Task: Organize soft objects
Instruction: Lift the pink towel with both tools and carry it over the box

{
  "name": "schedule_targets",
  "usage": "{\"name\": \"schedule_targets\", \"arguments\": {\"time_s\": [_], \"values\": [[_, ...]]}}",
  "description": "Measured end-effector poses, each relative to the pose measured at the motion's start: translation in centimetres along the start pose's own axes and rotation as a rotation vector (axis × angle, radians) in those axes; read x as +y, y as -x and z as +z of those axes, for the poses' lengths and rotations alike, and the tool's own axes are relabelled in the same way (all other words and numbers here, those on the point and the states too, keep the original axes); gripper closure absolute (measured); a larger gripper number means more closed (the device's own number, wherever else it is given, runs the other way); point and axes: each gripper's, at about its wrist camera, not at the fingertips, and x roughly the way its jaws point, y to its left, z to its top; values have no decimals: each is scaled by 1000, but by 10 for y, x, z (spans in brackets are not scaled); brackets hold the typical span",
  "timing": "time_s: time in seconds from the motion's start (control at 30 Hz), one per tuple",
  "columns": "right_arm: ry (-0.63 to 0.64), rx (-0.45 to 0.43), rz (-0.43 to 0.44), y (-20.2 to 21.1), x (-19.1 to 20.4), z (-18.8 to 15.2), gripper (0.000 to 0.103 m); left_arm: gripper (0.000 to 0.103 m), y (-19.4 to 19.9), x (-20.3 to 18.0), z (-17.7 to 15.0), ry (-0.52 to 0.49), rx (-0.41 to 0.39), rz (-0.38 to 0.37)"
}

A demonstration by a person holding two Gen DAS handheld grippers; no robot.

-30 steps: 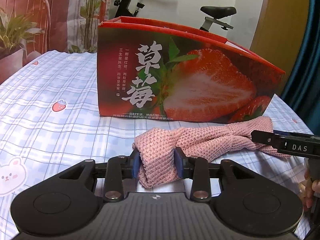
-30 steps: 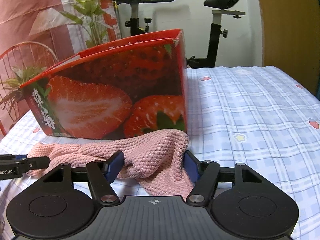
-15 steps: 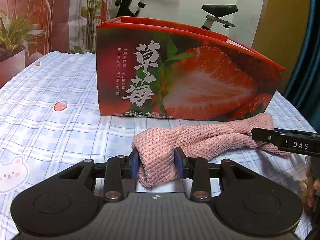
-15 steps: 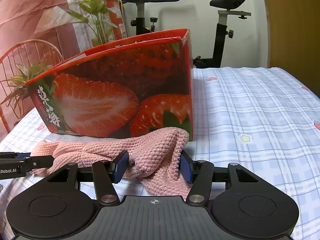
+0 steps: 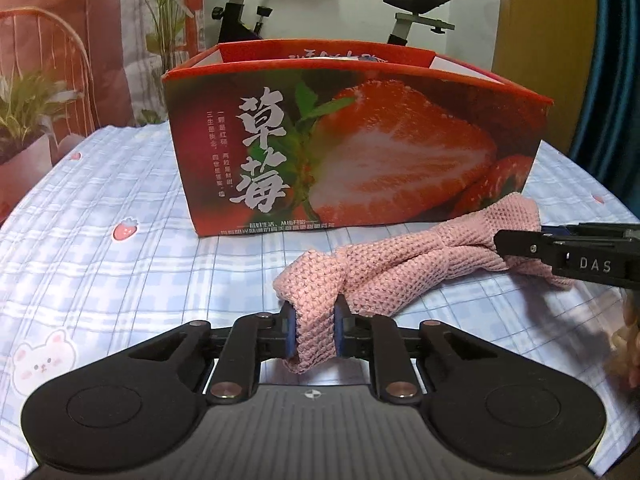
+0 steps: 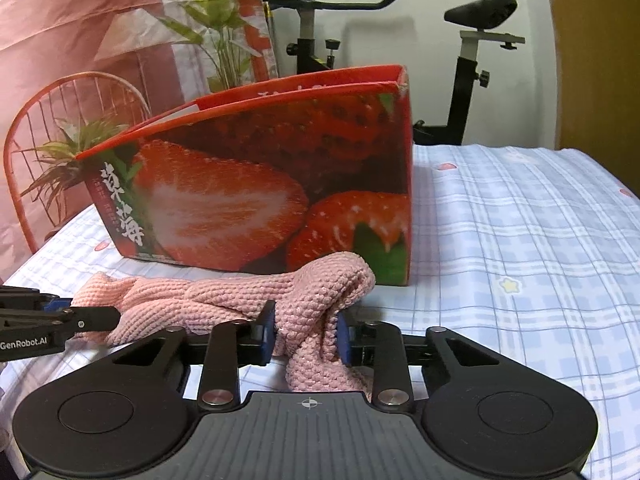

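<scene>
I see the strawberry-printed cardboard box standing open-topped on the bed, which is covered in a blue plaid sheet with small strawberry and bear prints. From my left wrist view I catch only a sliver over the box's rim: the red inner walls and some printed lettering on the far wall. I cannot tell whether anything lies inside. From the right wrist view the interior is hidden altogether.

The pink knitted cloth lies stretched in a twisted rope just in front of the box, near its lower right corner, its middle resting on the sheet.

My left hand-held gripper has its blue-padded fingers drawn close together, pinching one end of the cloth; a short tail of knit hangs below the pads. My right hand-held gripper is likewise closed in on the other end, the fabric bunched thickly between its pads and spilling down toward the camera. Each one shows in the other's view, entering from the side and meeting the cloth's far end.

Behind the bed stand an exercise bike and green potted plants.
</scene>
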Motion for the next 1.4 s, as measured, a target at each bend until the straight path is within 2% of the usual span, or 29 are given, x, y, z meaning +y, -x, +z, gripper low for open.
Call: {"name": "schedule_targets", "arguments": {"time_s": [0.13, 0.4, 0.7, 0.83, 1.03, 1.2, 1.4], "values": [[22, -25, 14, 8, 4, -1, 81, 86, 16, 7, 1, 43, -28, -23], [-24, -113, 43, 44, 12, 0, 81, 86, 47, 13, 5, 63, -121, -37], [5, -220, 65, 82, 28, 21, 81, 86, 73, 18, 18, 100, -213, -34], [13, -245, 72, 90, 32, 33, 81, 86, 78, 23, 34, 99, -243, -38], [48, -257, 58, 88, 37, 71, 81, 86, 81, 27, 80, 58, -292, -26], [72, -249, 33, 73, 41, 119, 81, 86, 67, 29, 127, 39, -274, -14], [118, -189, -27, 34, 43, 163, 81, 86, 21, 20, 165, -21, -164, 27]]}}
